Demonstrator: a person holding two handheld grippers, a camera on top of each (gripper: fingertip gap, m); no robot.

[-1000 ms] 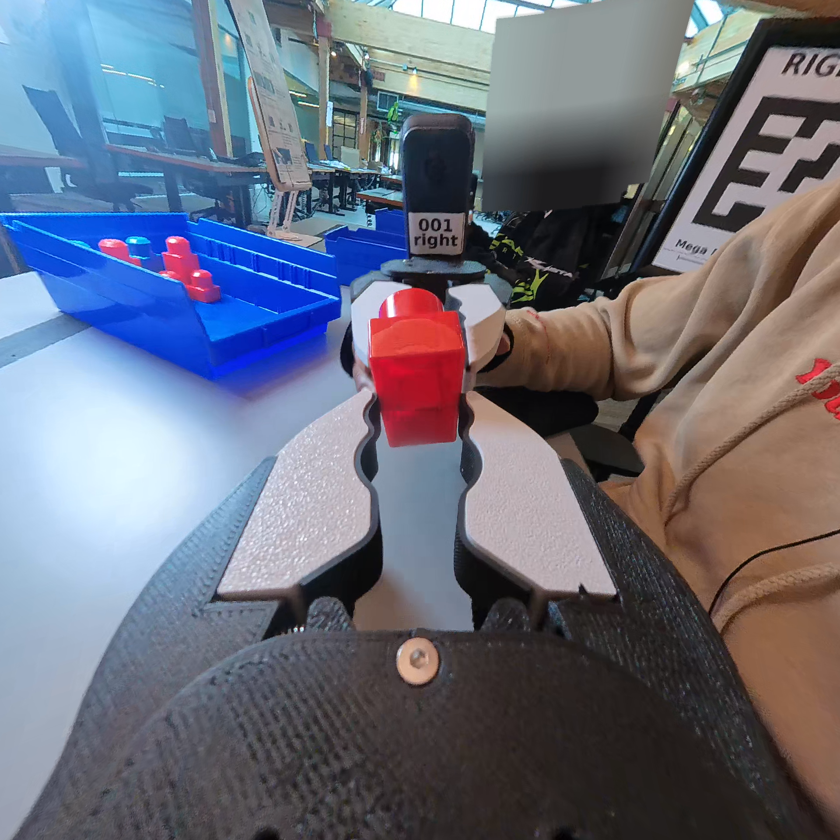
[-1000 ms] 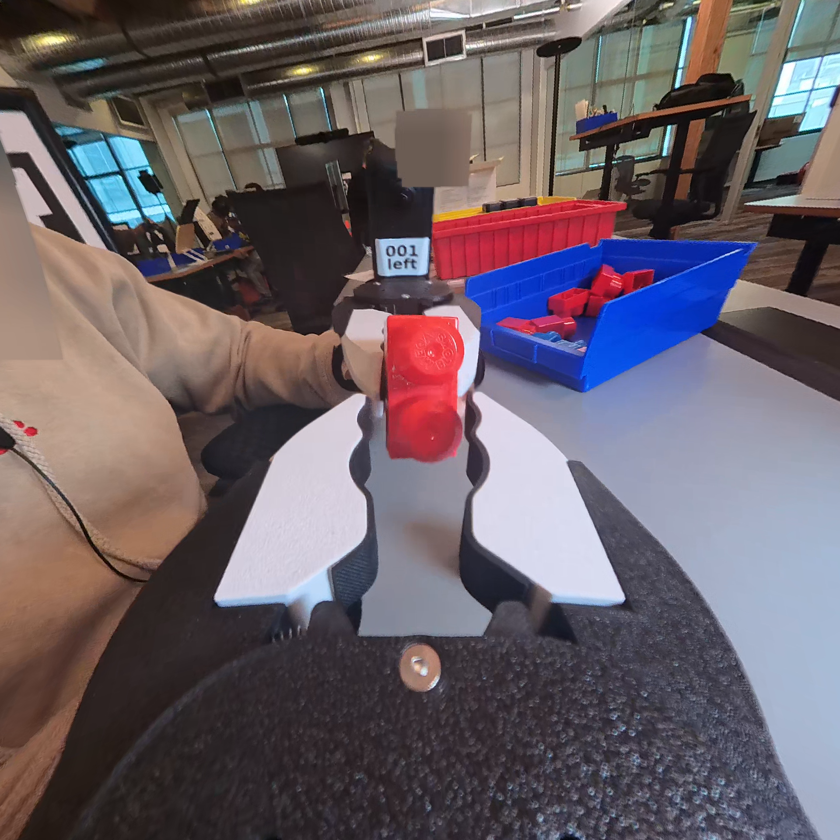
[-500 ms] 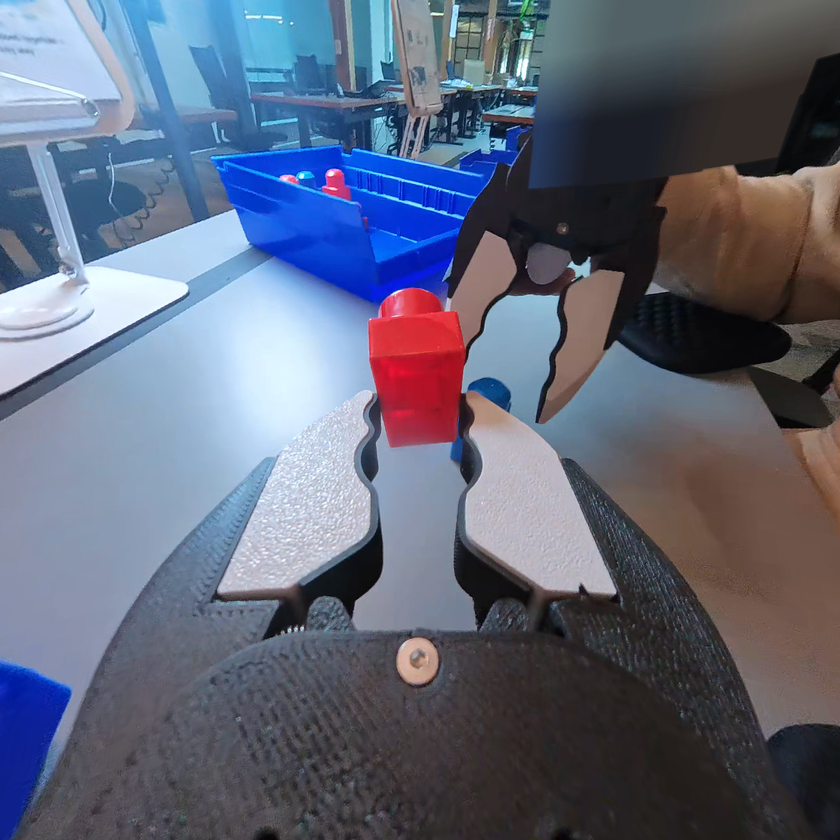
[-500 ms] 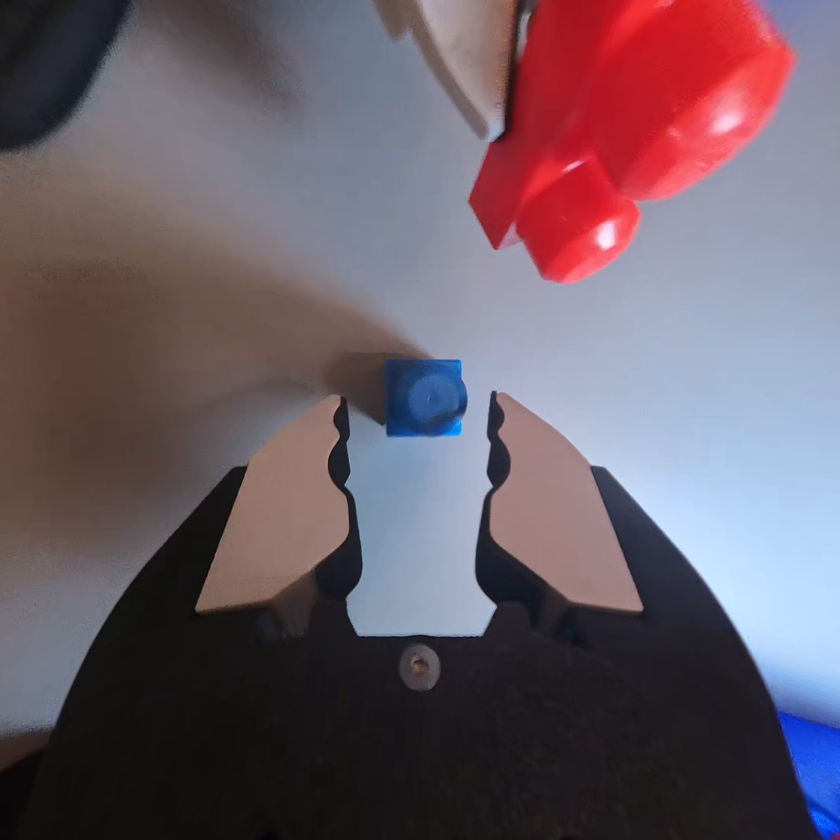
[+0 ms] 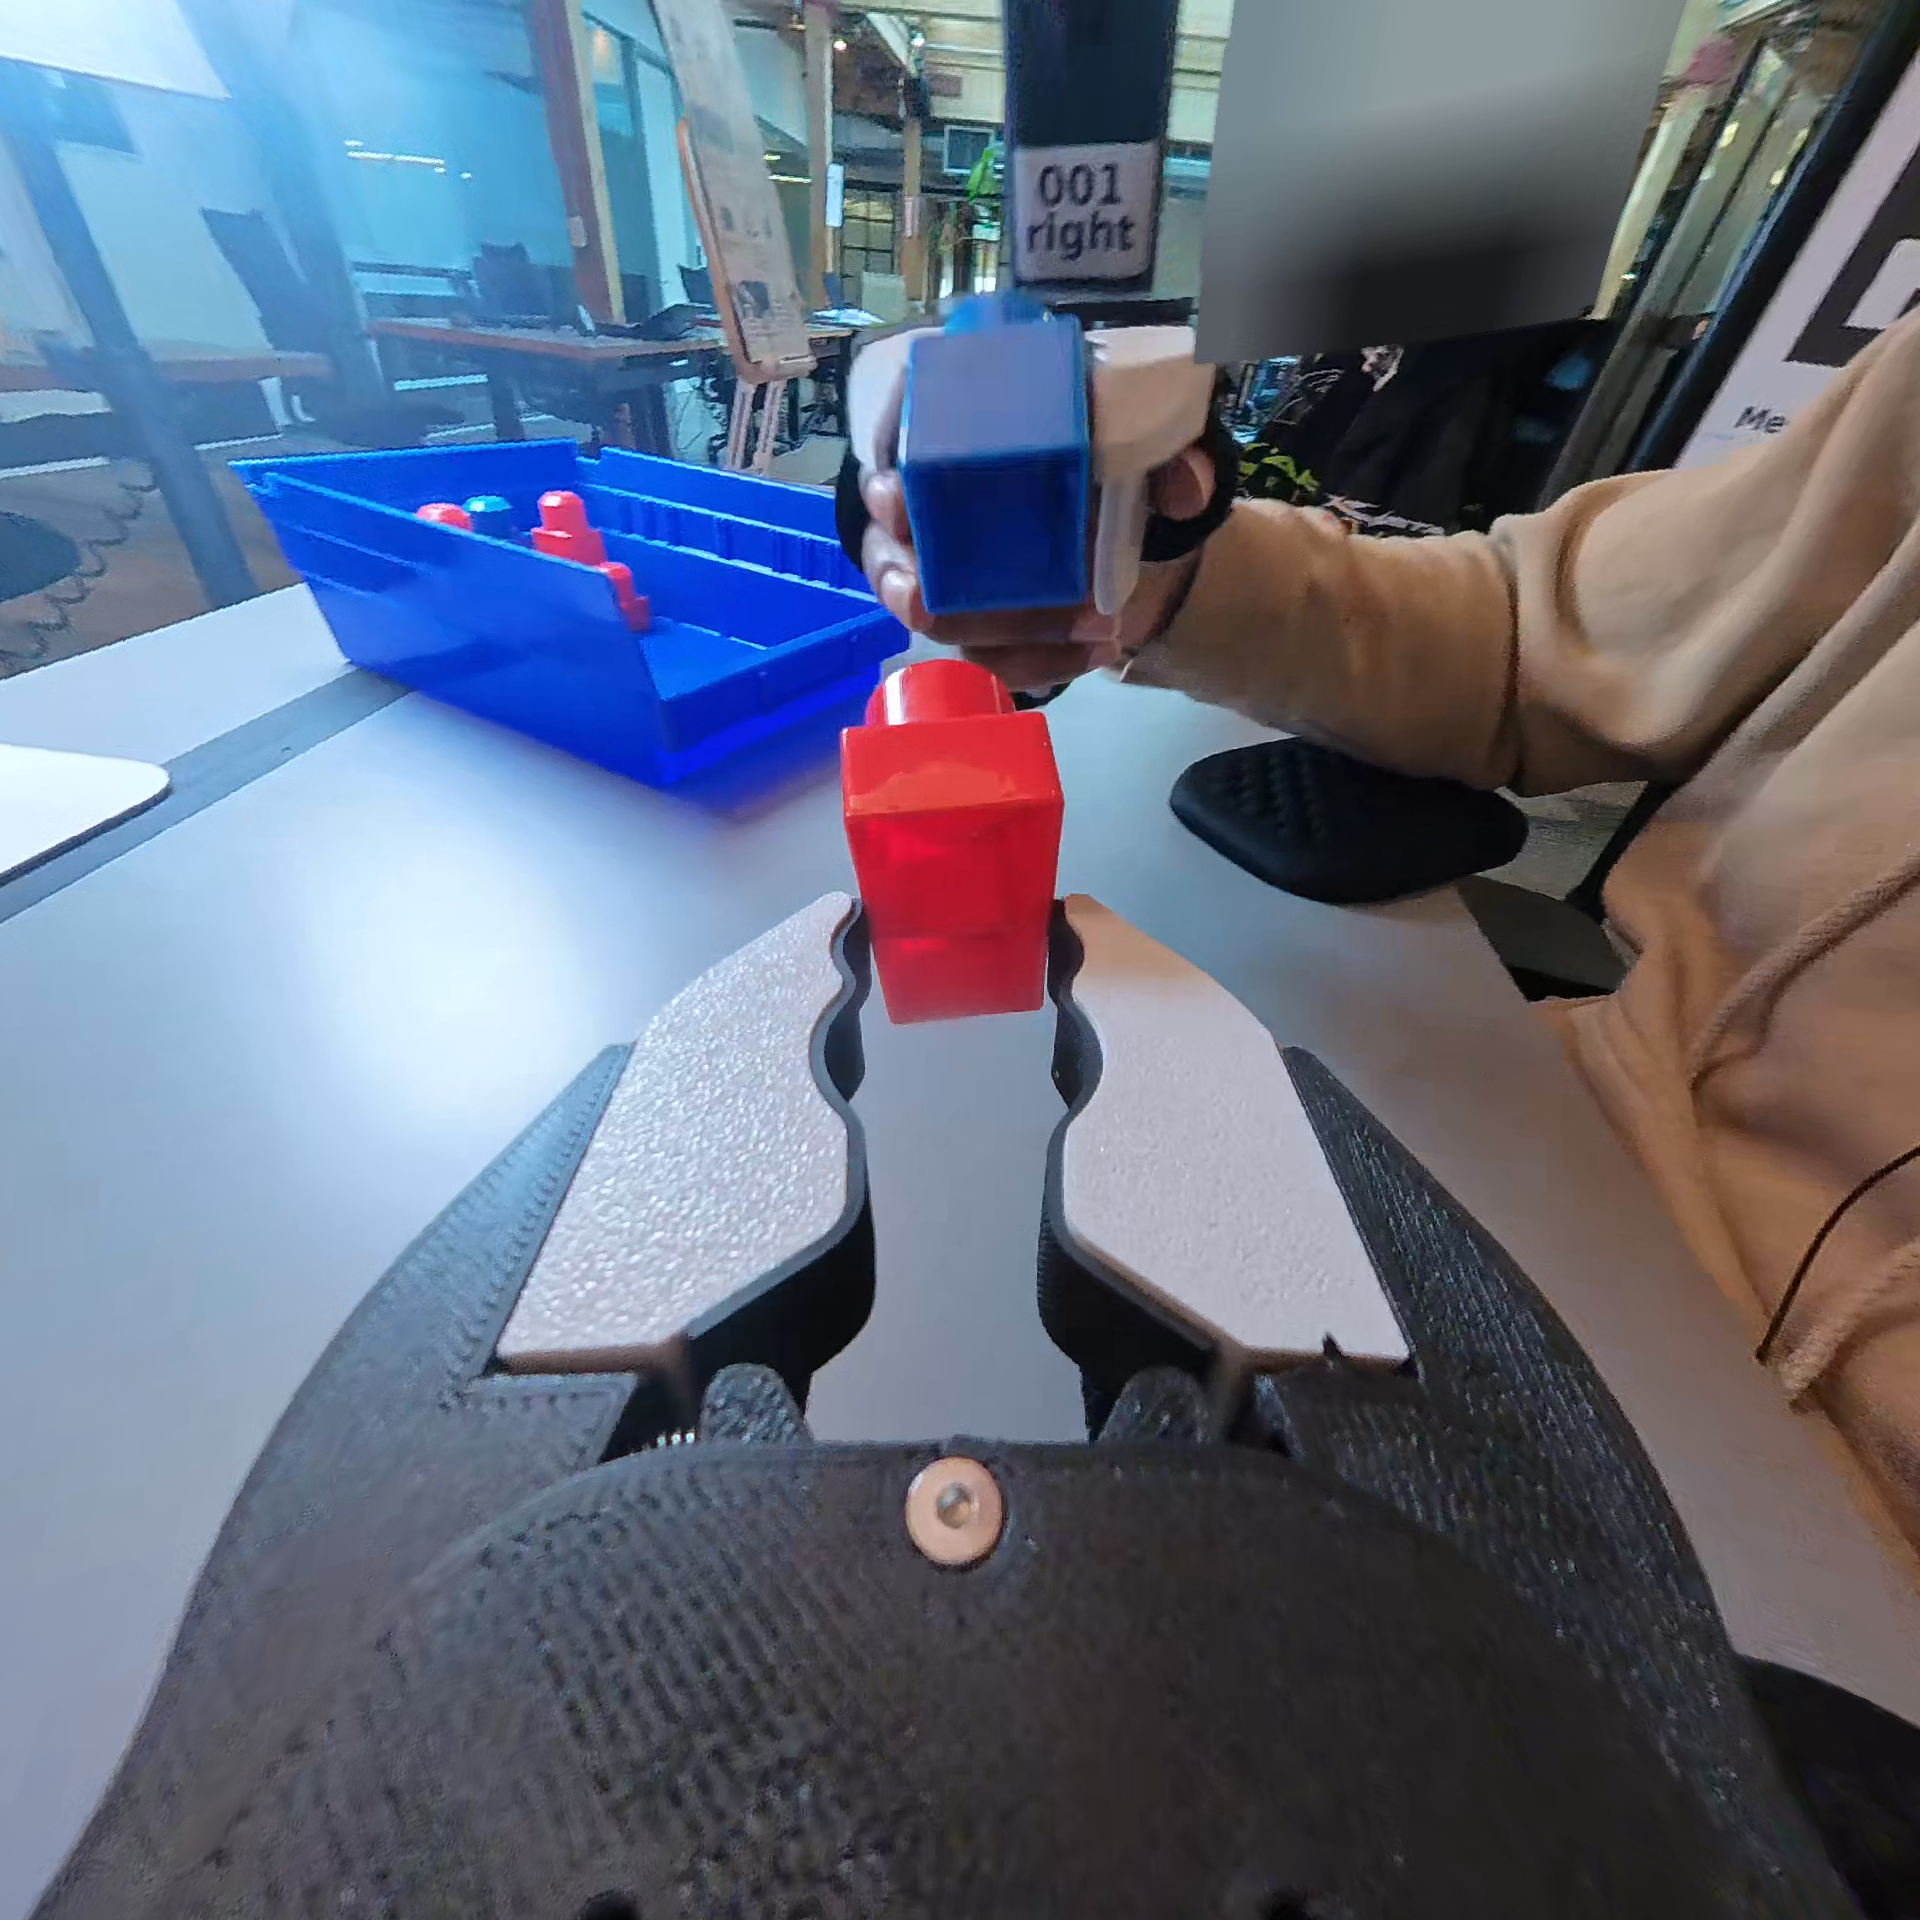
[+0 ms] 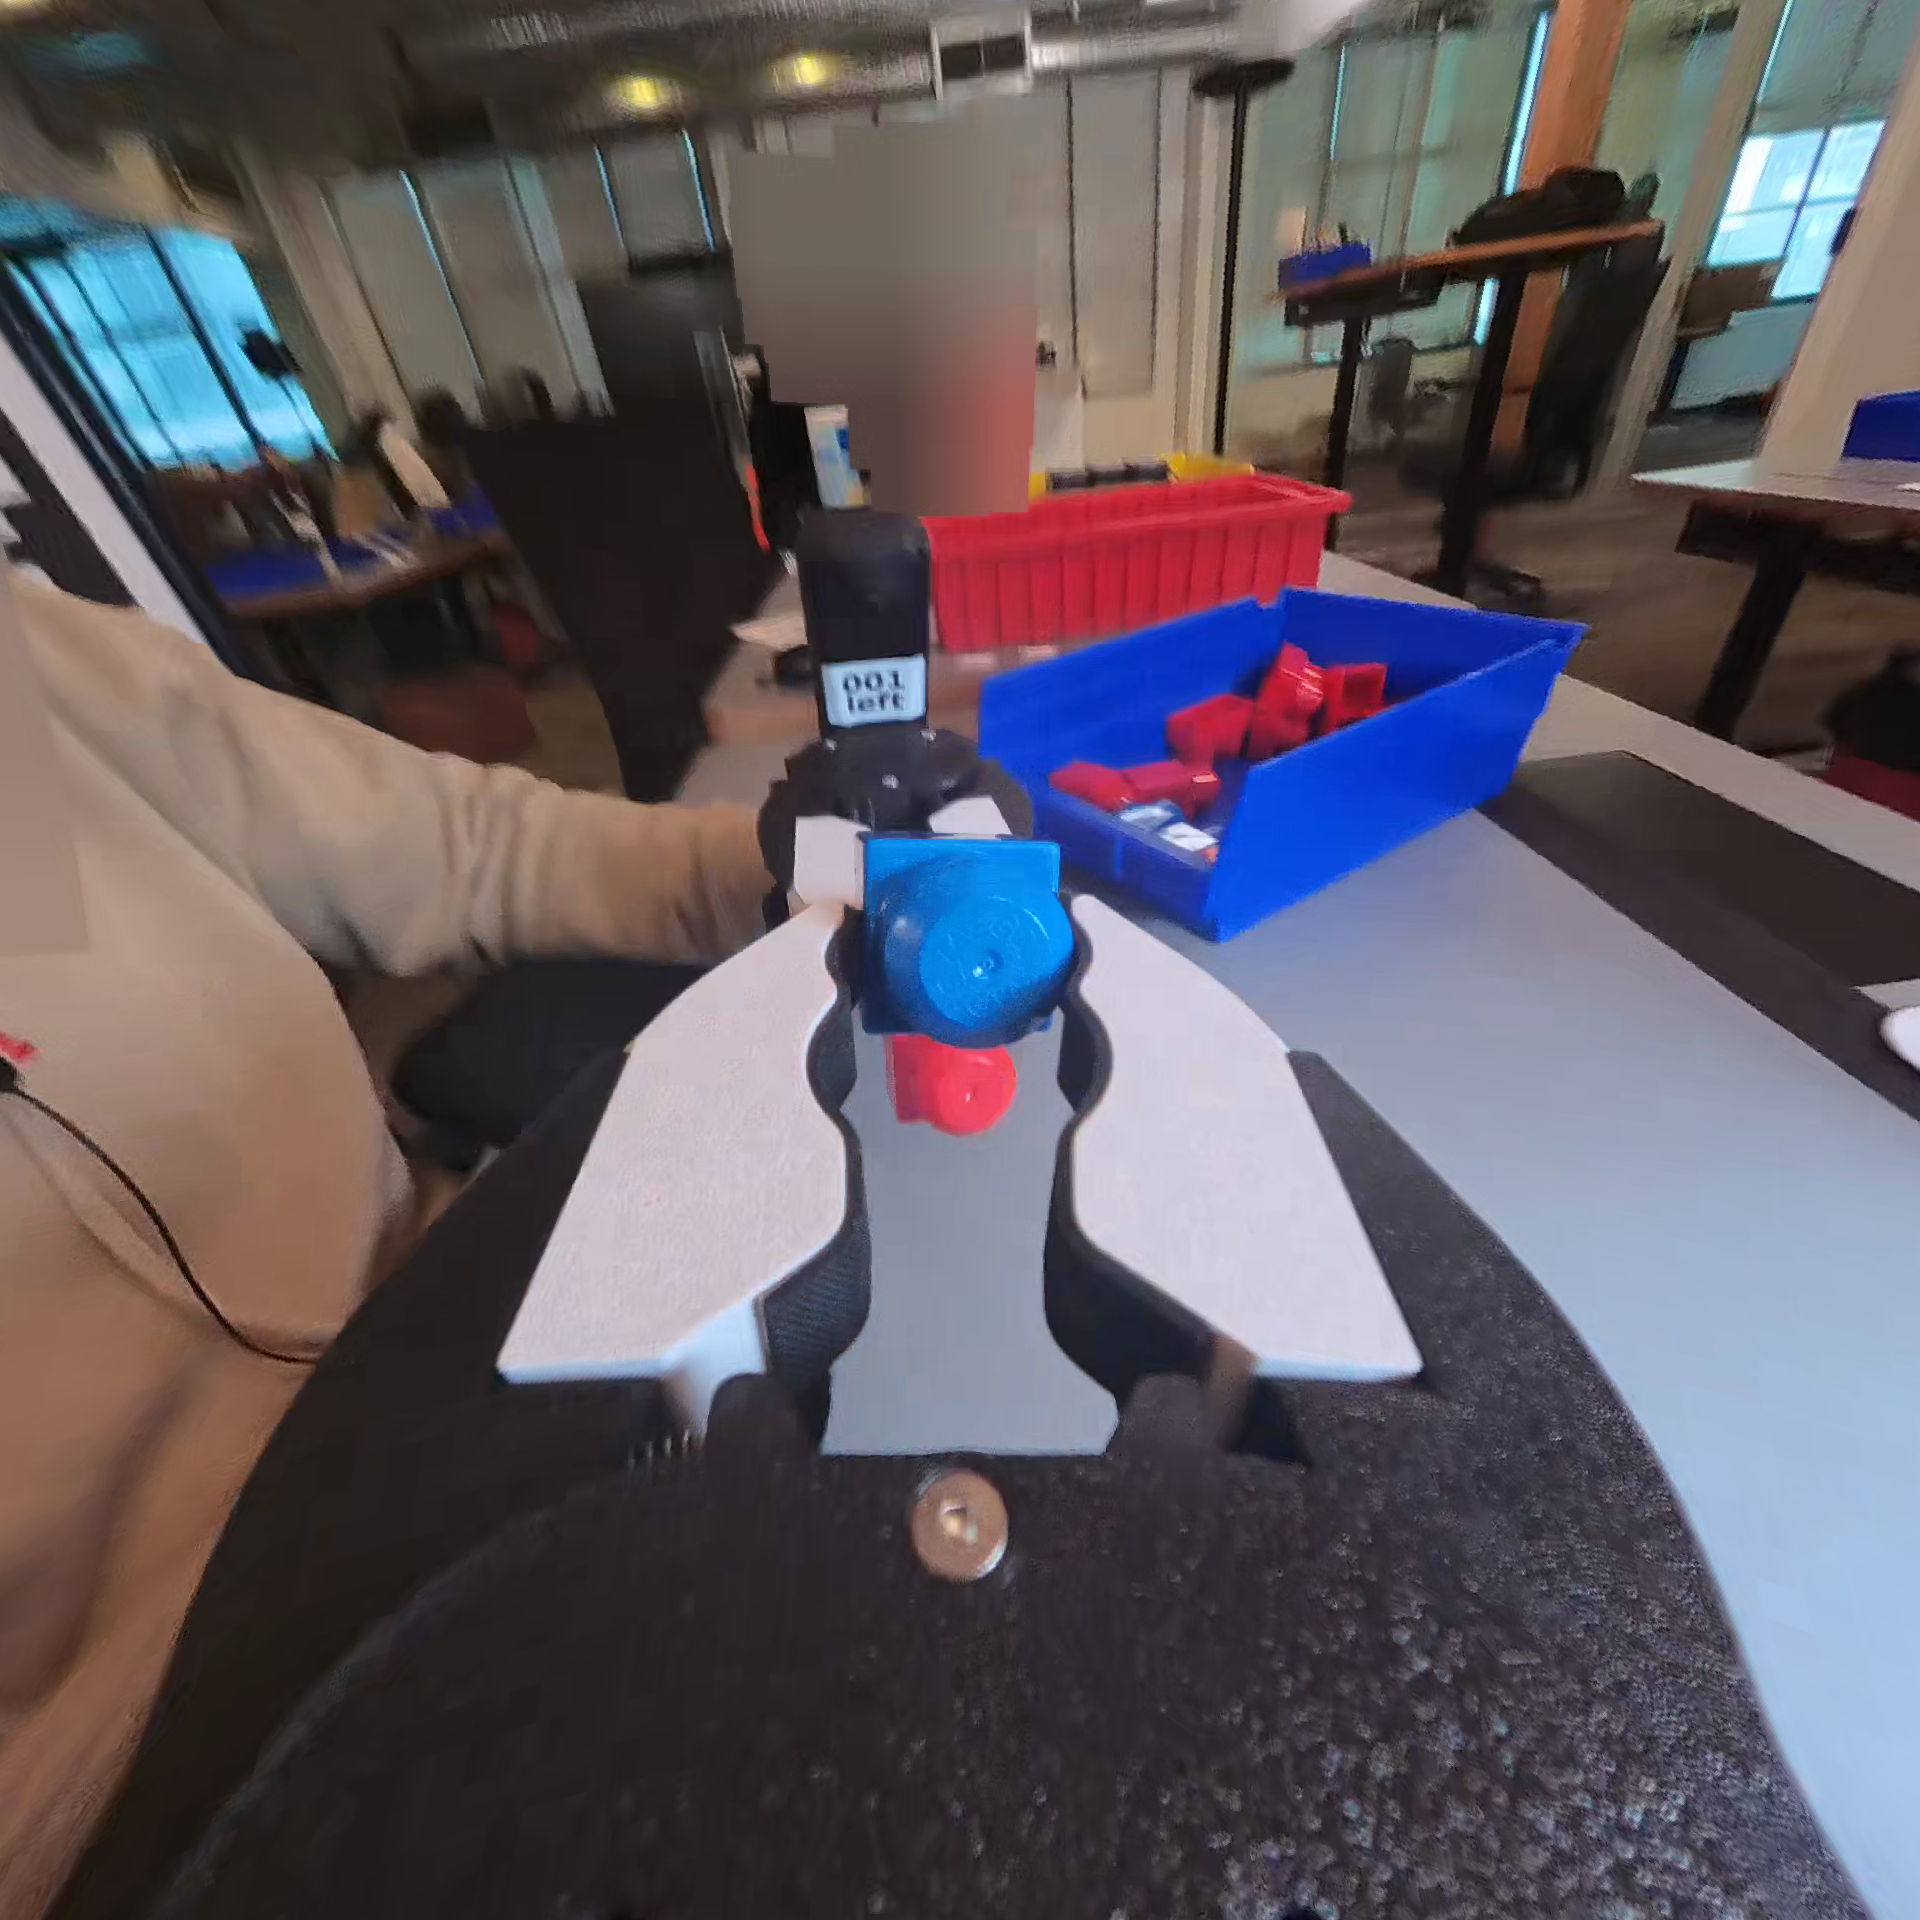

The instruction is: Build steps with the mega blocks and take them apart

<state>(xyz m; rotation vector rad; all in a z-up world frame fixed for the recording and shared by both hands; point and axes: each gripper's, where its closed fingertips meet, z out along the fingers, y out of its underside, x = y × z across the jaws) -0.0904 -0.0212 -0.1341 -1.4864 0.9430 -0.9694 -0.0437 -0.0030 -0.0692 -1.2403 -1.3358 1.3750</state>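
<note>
A: Start with the big things. What carries everything?

B: A grey bench [image 5: 312,1039]. In the left wrist view a blue bin [image 5: 520,623] sits on it at about ten o'clock from the left gripper, with a few red and blue blocks [image 5: 566,525] inside. In the right wrist view a blue bin [image 6: 1351,831] lies at about two o'clock, holding a loose pile of red blocks [image 6: 1226,727], and a red bin [image 6: 1122,571] stands behind it.

A: And the person?

B: A tan sleeve [image 5: 1558,623] reaches in from three o'clock in the left wrist view, the hand [image 5: 1039,634] wrapped round the right gripper's handle.

A: The left gripper?

B: The left gripper [image 5: 954,935] has its fingers closed onto the lower part of a red block [image 5: 951,862], stud upward, held clear of the bench.

A: The right one?

B: The right gripper [image 6: 961,951] is clamped on a blue block [image 6: 961,935], its stud facing that camera. From the left wrist view the same blue block [image 5: 995,468] hangs at twelve o'clock, just above the red block's stud, hollow underside showing. The two blocks are near but apart. In the right wrist view the red block [image 6: 951,1086] peeks out just beneath the blue one, at six o'clock.
</note>
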